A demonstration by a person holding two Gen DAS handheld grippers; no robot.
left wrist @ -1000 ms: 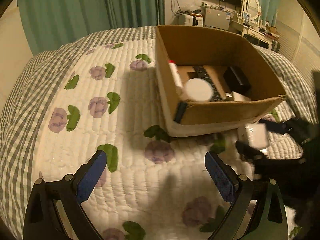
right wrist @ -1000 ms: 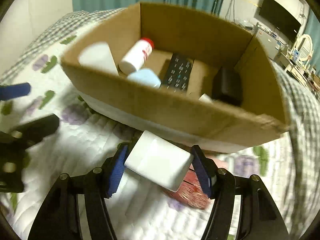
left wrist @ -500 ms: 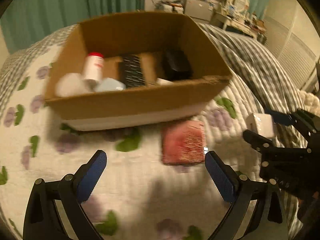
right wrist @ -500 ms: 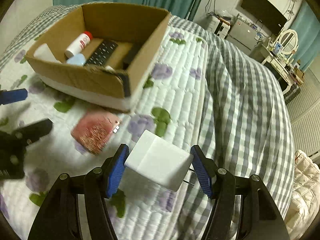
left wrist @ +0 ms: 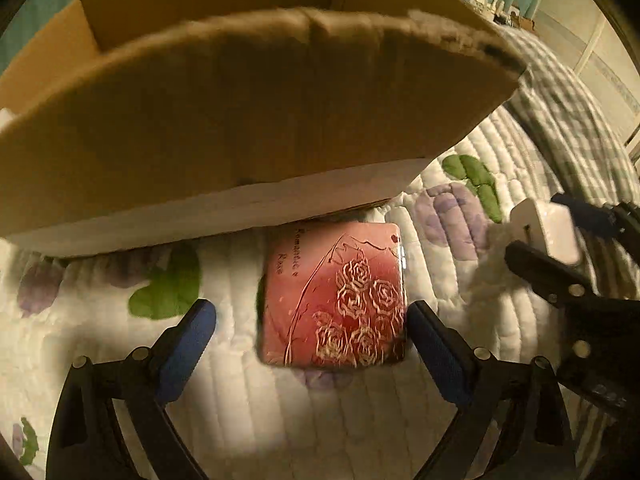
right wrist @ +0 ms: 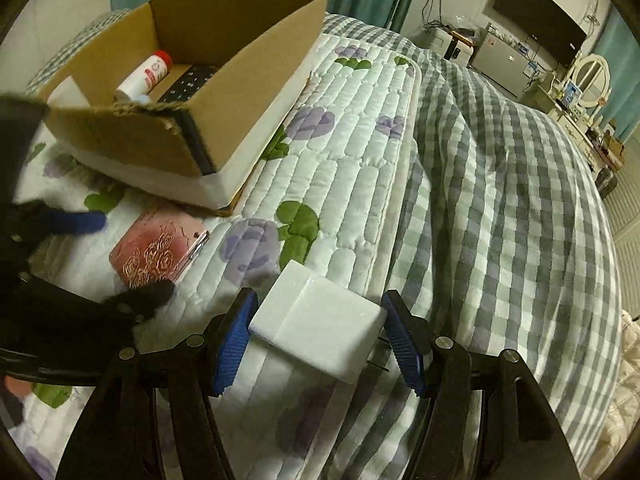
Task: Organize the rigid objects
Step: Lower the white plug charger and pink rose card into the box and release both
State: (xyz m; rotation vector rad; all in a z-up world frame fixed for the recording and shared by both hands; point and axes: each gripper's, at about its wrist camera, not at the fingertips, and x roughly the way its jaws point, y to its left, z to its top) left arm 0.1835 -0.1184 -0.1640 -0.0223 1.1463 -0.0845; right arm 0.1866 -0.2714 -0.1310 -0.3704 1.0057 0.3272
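Note:
A red tin with gold roses (left wrist: 334, 294) lies flat on the quilt just in front of the cardboard box (left wrist: 256, 128). My left gripper (left wrist: 310, 338) hangs low over it, open, its blue pads to either side of the tin's near end, not touching. From the right wrist view the same tin (right wrist: 158, 250) sits between the left gripper's fingers (right wrist: 86, 220). My right gripper (right wrist: 318, 332) is shut on a white block (right wrist: 318, 320), held above the quilt to the right of the tin. The block (left wrist: 546, 228) also shows at the right edge of the left wrist view.
The box (right wrist: 248, 68) holds a white bottle with a red cap (right wrist: 146, 76), a black remote (right wrist: 188, 82) and a white item at its left corner. A grey checked blanket (right wrist: 500, 200) covers the bed's right side. Furniture and a television stand beyond.
My left gripper swung right from the bare quilt and dropped down over the red tin. My right gripper carried the white block away from the box front, out to the tin's right.

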